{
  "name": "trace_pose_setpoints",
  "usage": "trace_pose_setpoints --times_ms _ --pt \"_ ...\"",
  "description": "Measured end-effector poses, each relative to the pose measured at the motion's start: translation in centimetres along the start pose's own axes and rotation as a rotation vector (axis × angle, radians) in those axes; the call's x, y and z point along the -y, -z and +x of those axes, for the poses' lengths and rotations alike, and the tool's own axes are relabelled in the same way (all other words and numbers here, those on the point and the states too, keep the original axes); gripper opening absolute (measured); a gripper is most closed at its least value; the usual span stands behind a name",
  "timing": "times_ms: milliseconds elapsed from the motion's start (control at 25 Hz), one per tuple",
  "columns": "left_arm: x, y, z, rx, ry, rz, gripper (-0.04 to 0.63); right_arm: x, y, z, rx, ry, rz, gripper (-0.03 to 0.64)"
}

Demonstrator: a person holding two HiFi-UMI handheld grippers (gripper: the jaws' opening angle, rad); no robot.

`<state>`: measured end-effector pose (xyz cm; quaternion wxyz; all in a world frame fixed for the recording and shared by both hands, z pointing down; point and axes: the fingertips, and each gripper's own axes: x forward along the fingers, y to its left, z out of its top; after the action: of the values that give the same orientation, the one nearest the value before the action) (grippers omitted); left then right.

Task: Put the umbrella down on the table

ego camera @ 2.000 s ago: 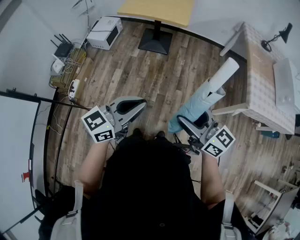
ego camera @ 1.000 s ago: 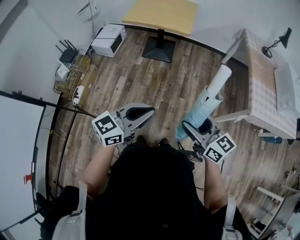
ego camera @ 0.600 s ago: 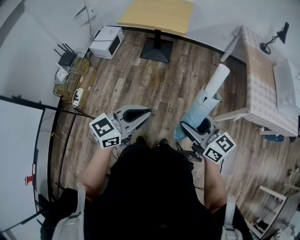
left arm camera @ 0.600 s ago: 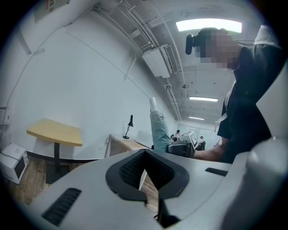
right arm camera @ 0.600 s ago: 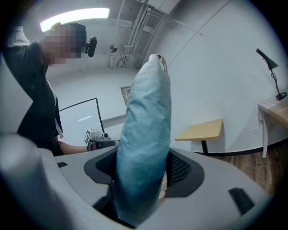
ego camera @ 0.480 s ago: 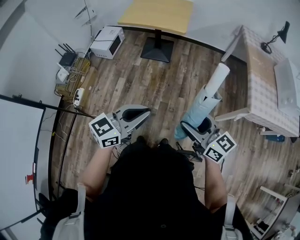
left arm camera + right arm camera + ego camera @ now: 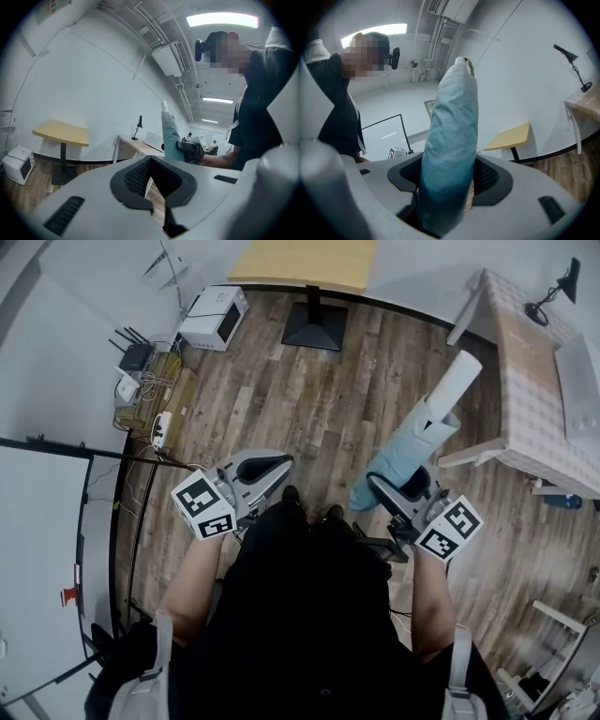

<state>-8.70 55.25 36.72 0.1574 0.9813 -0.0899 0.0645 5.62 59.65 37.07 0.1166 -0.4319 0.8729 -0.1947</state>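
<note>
In the head view my right gripper is shut on a folded light-blue umbrella. The umbrella slants up and to the right, and its white end points toward the cloth-covered table. The right gripper view has the umbrella standing upright between the jaws of that gripper. My left gripper hangs over the wooden floor at the left, shut with nothing in it. Its own view looks past its jaws to the umbrella and the table.
A desk lamp and a grey flat device sit on the cloth-covered table. A yellow pedestal table stands at the back. A white box, routers and a power strip lie at the left wall, beside a whiteboard stand.
My right gripper and the umbrella have shifted a little right, toward the cloth-covered table. The left gripper has drifted slightly left. Both grips are unchanged.
</note>
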Motion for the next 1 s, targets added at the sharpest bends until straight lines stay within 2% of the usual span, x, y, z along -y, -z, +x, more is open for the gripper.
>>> trace_pose_setpoints --times_ms 160,600,1000 --pt "0.2 0.2 0.2 -0.012 0.01 -0.003 0.006 0.5 -0.2 -0.6 0.023 0.027 0.0 0.302" --pt "-2.7 -0.5 2.3 -0.009 0.054 -0.02 0.006 2.6 0.4 0.7 -0.027 0.079 -0.01 0.302" --pt "-10.8 -2.0 3.3 0.009 0.097 -0.073 0.006 6.0 0.0 8.5 -0.073 0.101 0.023 0.302"
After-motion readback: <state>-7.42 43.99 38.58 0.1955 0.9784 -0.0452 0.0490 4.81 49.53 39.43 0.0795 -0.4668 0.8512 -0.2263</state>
